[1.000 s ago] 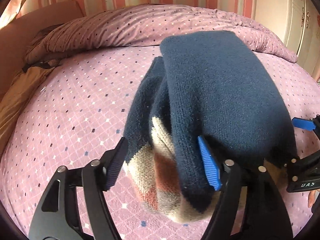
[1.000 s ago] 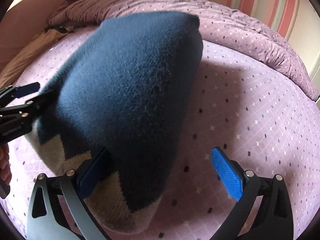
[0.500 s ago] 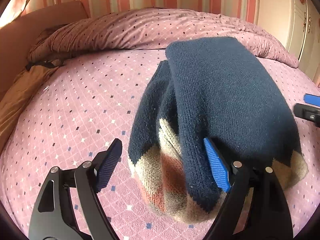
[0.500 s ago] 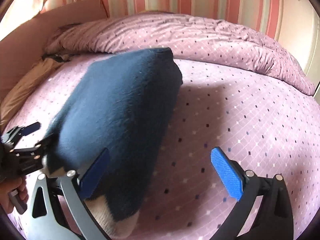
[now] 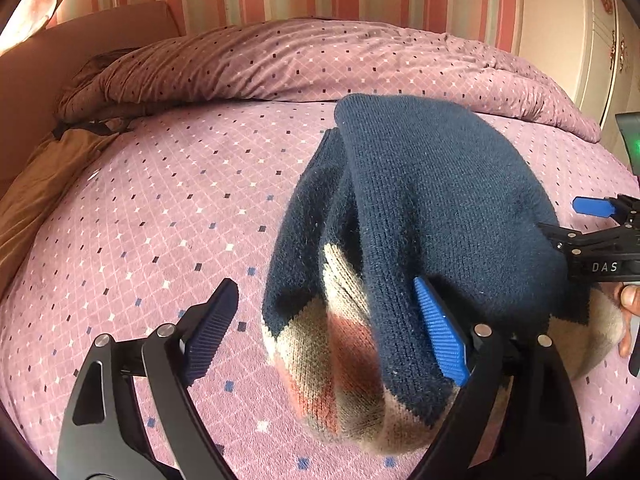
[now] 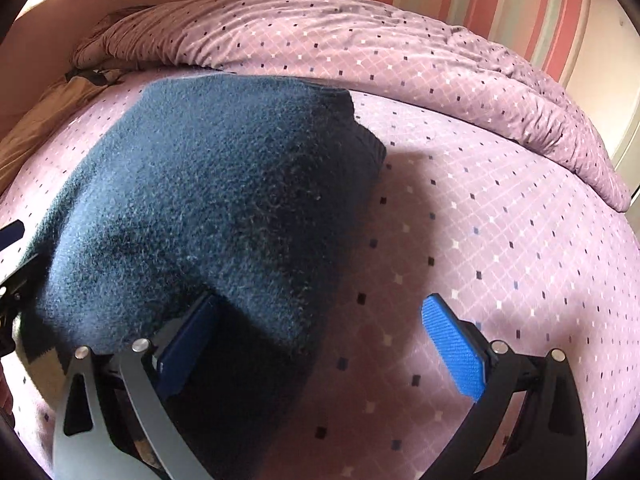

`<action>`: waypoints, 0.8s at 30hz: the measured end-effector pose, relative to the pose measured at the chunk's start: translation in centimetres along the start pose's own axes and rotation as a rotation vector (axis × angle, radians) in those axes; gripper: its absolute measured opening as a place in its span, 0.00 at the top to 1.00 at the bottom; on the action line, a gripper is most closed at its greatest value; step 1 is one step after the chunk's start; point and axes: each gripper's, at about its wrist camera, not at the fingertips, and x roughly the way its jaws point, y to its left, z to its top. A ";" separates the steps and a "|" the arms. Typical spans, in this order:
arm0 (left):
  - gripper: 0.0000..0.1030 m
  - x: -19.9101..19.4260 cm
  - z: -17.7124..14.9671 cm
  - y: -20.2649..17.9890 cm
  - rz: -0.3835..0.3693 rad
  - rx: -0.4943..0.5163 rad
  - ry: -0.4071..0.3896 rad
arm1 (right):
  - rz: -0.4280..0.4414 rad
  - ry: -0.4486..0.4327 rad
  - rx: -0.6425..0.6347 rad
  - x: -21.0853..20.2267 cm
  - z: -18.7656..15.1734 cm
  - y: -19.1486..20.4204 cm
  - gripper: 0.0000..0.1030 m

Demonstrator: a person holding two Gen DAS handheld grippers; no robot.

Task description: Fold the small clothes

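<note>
A folded navy knit sweater (image 5: 440,200) with a beige and rust patterned hem lies on the pink bedspread (image 5: 160,220). My left gripper (image 5: 326,328) straddles the hem's left part, and its jaws are opening. The right pad (image 5: 440,332) sits against the knit while the left pad (image 5: 212,328) stands clear of it. In the right wrist view the sweater (image 6: 220,200) fills the left half. My right gripper (image 6: 320,346) is open at the sweater's near right corner. Cloth covers the tip of its left finger, and its right finger hangs over bare bedspread.
A bunched duvet (image 5: 300,64) in the same pink print lies across the back of the bed. Brown fabric (image 5: 36,184) sits at the left edge. A striped wall and a cream wardrobe (image 5: 568,40) stand behind. A person's hand (image 5: 630,300) holds the right gripper.
My left jaws have spread wider, and the left pad has come off the hem. The right gripper drew back from the sweater, then came in again at its right corner.
</note>
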 end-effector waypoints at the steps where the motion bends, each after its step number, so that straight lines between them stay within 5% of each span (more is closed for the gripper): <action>1: 0.14 0.0 0.0 0.1 -0.003 -0.005 0.002 | 0.007 0.007 0.008 0.1 0.2 -0.2 0.02; 4: 0.13 -0.1 0.2 0.2 -0.011 0.002 0.002 | 0.061 0.060 0.058 -0.7 1.1 -1.2 0.02; 8: 0.13 -0.7 0.4 0.3 -0.033 0.015 -0.016 | 0.084 -0.020 0.150 -3.2 3.2 -3.7 0.02; 15: 0.14 -1.4 1.6 0.9 -0.047 -0.011 -0.038 | 0.021 0.065 0.124 1.2 6.1 -2.8 0.02; 20: 0.08 2.1 1.4 1.0 -0.057 0.018 0.076 | -0.012 0.083 0.085 3.5 5.6 -1.5 0.02; 24: 0.06 2.4 1.4 2.4 -0.129 -0.086 0.100 | 0.025 0.089 0.124 2.5 5.7 -2.7 0.02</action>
